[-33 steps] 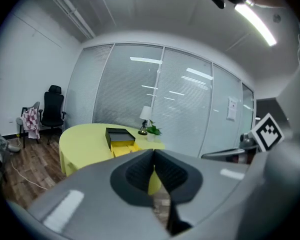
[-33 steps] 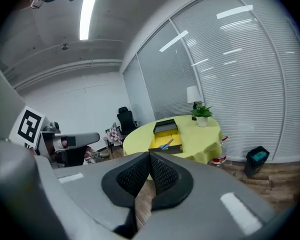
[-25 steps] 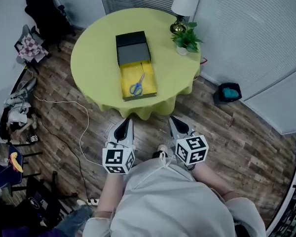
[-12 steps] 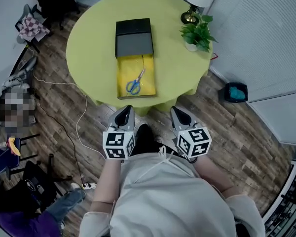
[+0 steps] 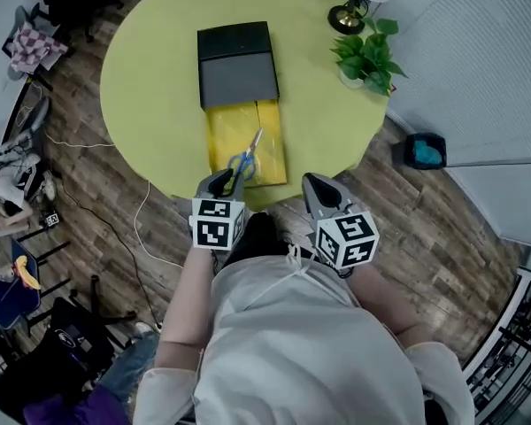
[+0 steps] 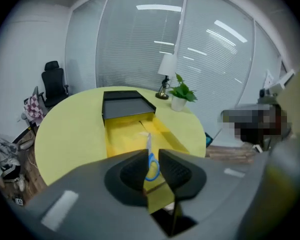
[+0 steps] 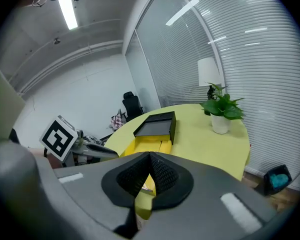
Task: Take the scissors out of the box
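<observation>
Closer to the box (image 5: 270, 131) now, my left gripper (image 5: 221, 181) is opening (empty); right gripper (image 5: 318, 185) closed, empty. Scissors (image 5: 249, 152), centre frame, seem light, stiff, slippery: I'd grip the blue handles (image 5: 240, 163).

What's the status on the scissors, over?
Left gripper opening, empty, lined up on the box. Right gripper shut, empty. Scissors lying inside the box, untouched. Nothing blocking them.
</observation>
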